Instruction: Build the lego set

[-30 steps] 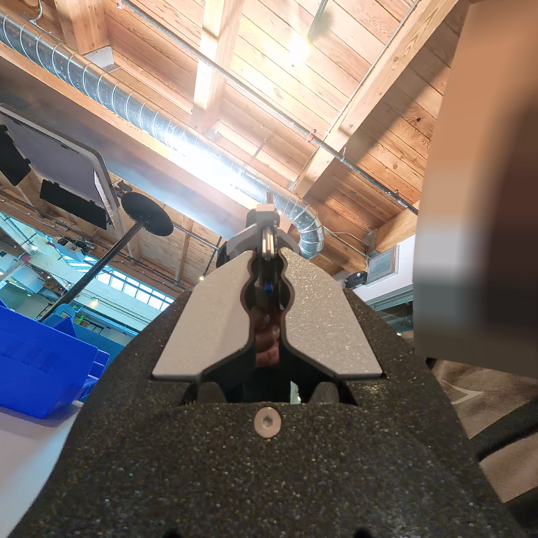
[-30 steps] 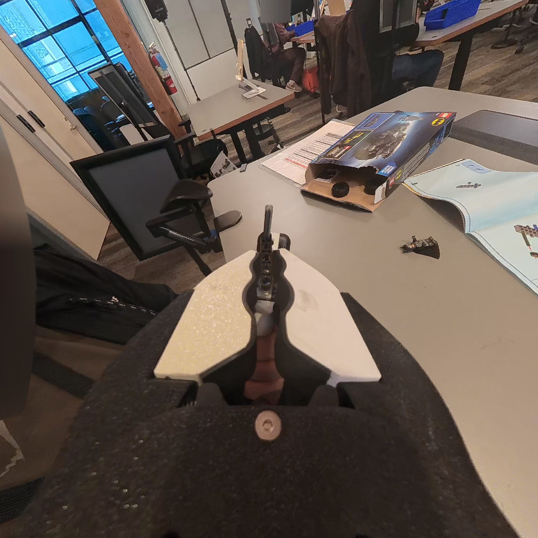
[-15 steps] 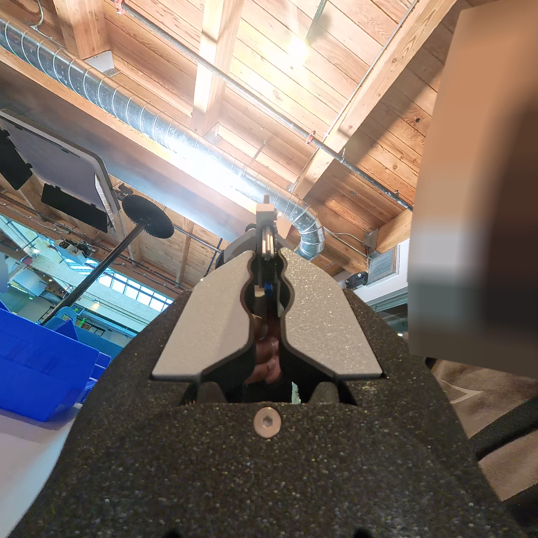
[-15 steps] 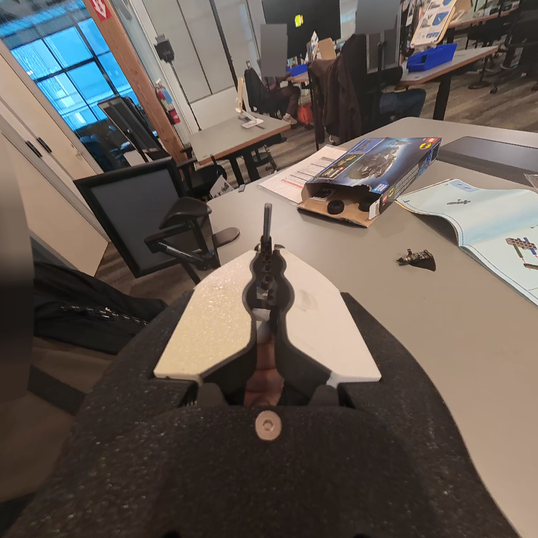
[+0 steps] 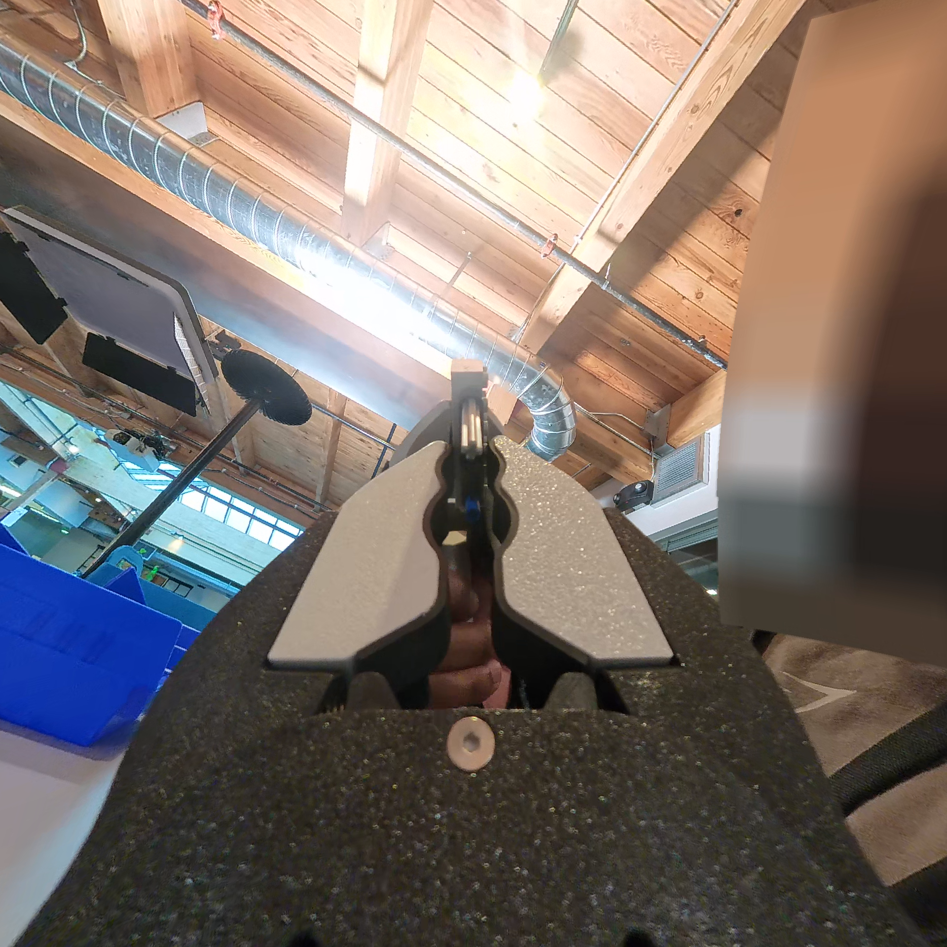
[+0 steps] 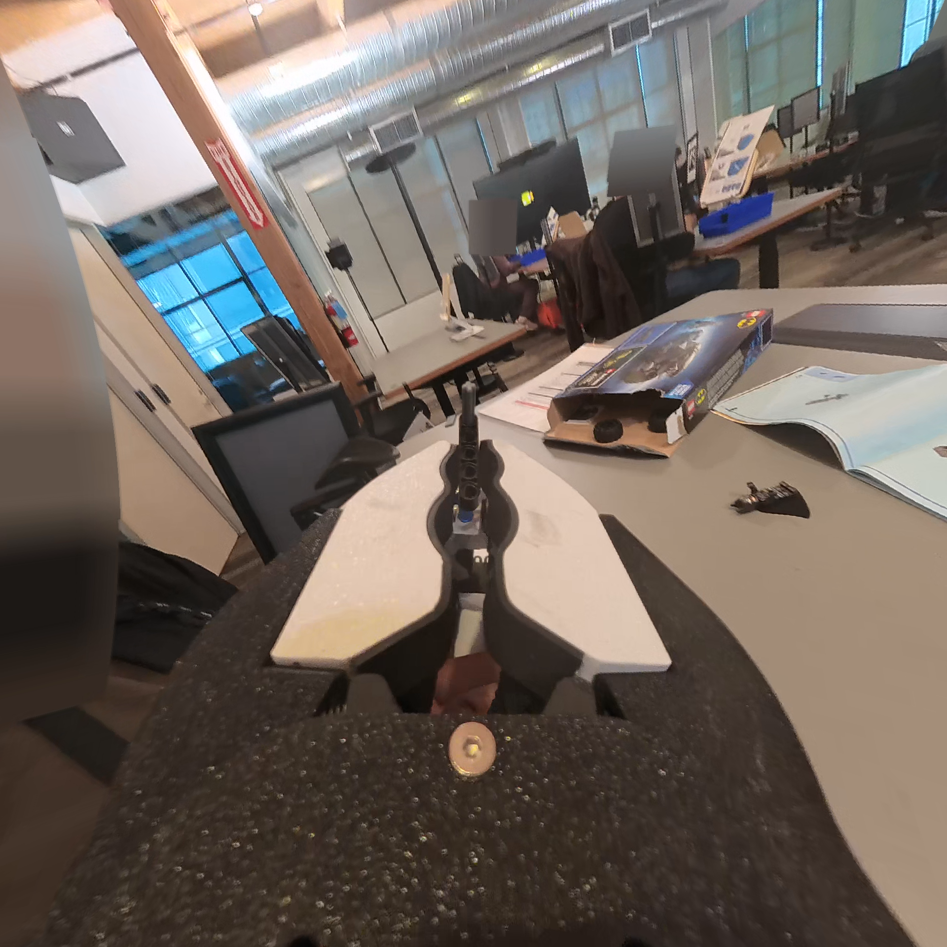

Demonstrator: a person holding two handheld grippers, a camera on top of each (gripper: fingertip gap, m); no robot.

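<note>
The right gripper [image 6: 467,461] is clamped on a black beam [image 6: 467,451] whose long axis runs straight ahead along its fingers, away from the box [image 6: 666,379] on the table [image 6: 717,589]; the left gripper [image 5: 469,451], tilted at the ceiling, is clamped on a grey piece [image 5: 467,405].

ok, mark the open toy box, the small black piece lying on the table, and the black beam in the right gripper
open toy box [image 6: 681,358], right wrist view, printed top face
small black piece [image 6: 774,506], right wrist view, its middle
black beam [image 6: 469,461], right wrist view, holed section between the fingers

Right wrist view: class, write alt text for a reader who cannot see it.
The right gripper clamps a black holed toy beam above a grey table bearing a torn blue cardboard box, a pale-blue open booklet and a small black piece.
</note>
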